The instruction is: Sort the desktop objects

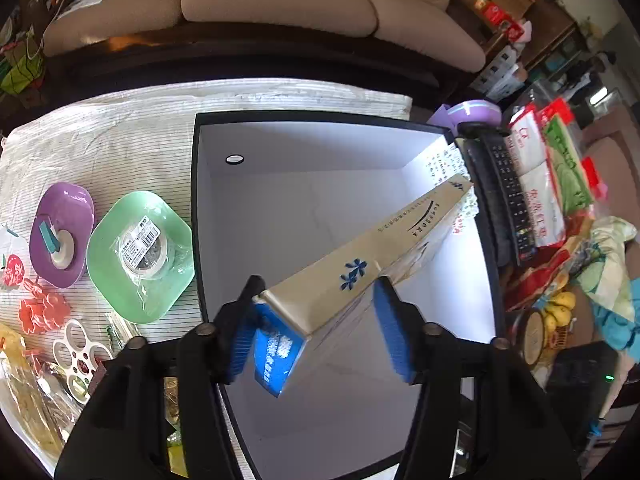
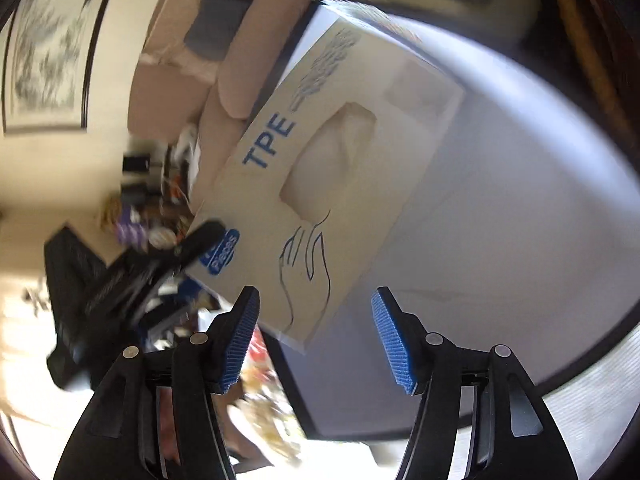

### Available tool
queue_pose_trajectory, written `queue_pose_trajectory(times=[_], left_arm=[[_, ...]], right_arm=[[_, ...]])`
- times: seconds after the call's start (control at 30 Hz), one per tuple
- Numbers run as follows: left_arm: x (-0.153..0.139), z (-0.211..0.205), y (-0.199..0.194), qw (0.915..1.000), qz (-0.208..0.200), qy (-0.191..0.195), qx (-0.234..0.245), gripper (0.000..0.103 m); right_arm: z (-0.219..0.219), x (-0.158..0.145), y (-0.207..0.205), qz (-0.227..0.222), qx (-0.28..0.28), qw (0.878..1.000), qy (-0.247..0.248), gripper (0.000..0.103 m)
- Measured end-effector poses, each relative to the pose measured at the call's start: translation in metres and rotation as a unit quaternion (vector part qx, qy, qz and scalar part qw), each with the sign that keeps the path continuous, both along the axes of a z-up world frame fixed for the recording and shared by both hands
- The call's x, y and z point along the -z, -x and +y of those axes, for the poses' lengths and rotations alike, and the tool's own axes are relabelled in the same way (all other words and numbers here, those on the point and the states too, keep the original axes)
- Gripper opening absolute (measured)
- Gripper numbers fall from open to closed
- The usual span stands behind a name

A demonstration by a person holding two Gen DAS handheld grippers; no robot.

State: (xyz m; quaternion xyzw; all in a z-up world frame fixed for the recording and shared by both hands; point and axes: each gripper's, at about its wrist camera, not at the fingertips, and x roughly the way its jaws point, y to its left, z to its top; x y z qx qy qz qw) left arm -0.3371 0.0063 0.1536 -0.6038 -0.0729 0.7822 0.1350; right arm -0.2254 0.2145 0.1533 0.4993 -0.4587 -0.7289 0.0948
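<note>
A large open box (image 1: 320,216) with white inner walls and a dark rim is seen on a striped cloth (image 1: 120,128); over its cavity a beige cardboard glove carton (image 1: 360,264), printed with blue flowers, is held tilted, its far end toward the box's right wall. The carton's near end is clamped between the ribbed blue pads of the left gripper (image 1: 316,320). Beside the box, a wrapped tape roll (image 1: 145,252) is held in a glossy green dish (image 1: 140,256), and a smaller roll (image 1: 62,248) in a purple dish (image 1: 62,232). In the right view, the right gripper (image 2: 316,336) is seen spread apart, holding nothing, near the carton's corner.
</note>
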Motion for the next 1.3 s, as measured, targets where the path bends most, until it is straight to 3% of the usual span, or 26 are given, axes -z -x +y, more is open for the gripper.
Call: queue_pose_trajectory(times=[0.13,0.23,0.4,0.43,0.6,0.73,0.87,0.93,0.97,1.03,1.1,1.2,1.3], left_arm=[[0.01,0.002,0.015,0.9998,0.007,0.016,-0.008,0.057],[-0.003,0.01,0.025,0.9969,0.054,0.057,0.0,0.057],[-0.042,0.024,0.023,0.9718,0.186,0.145,0.013,0.068],[-0.048,0.022,0.02,0.9708,0.195,0.14,0.013,0.068],[-0.062,-0.007,-0.006,0.9842,0.166,0.055,0.03,0.069],[-0.067,-0.052,-0.068,0.9809,0.185,0.038,0.047,0.069],[-0.061,-0.107,-0.135,0.9784,0.206,0.007,0.021,0.073],[-0.053,-0.129,-0.158,0.9786,0.205,0.001,0.008,0.074],[-0.05,-0.134,-0.166,0.9784,0.207,0.002,0.003,0.074],[-0.046,-0.141,-0.174,0.9787,0.205,0.0,-0.003,0.074],[-0.043,-0.141,-0.176,0.9788,0.204,-0.007,0.003,0.074],[-0.04,-0.134,-0.17,0.9784,0.206,-0.015,0.014,0.074],[-0.037,-0.125,-0.157,0.9778,0.208,-0.016,0.024,0.074]], right_arm=[[0.011,-0.031,-0.006,0.039,-0.044,0.995,-0.084,0.062],[0.014,-0.035,-0.02,0.06,-0.055,0.988,-0.128,0.062],[0.012,-0.017,-0.035,0.064,-0.075,0.984,-0.146,0.062],[0.015,-0.011,-0.036,0.065,-0.078,0.984,-0.147,0.062],[0.012,-0.008,-0.03,0.07,-0.089,0.979,-0.171,0.062],[0.002,-0.016,-0.015,0.087,-0.106,0.968,-0.209,0.062],[-0.024,-0.021,0.019,0.109,-0.139,0.948,-0.266,0.062],[-0.036,-0.016,0.037,0.102,-0.151,0.945,-0.273,0.059],[-0.042,-0.011,0.047,0.093,-0.156,0.944,-0.274,0.059],[-0.051,0.003,0.065,0.071,-0.163,0.947,-0.266,0.046],[-0.055,0.02,0.082,0.046,-0.158,0.957,-0.238,0.041],[-0.056,0.044,0.099,0.017,-0.137,0.97,-0.201,0.04],[-0.061,0.059,0.114,0.006,-0.13,0.97,-0.205,0.04]])
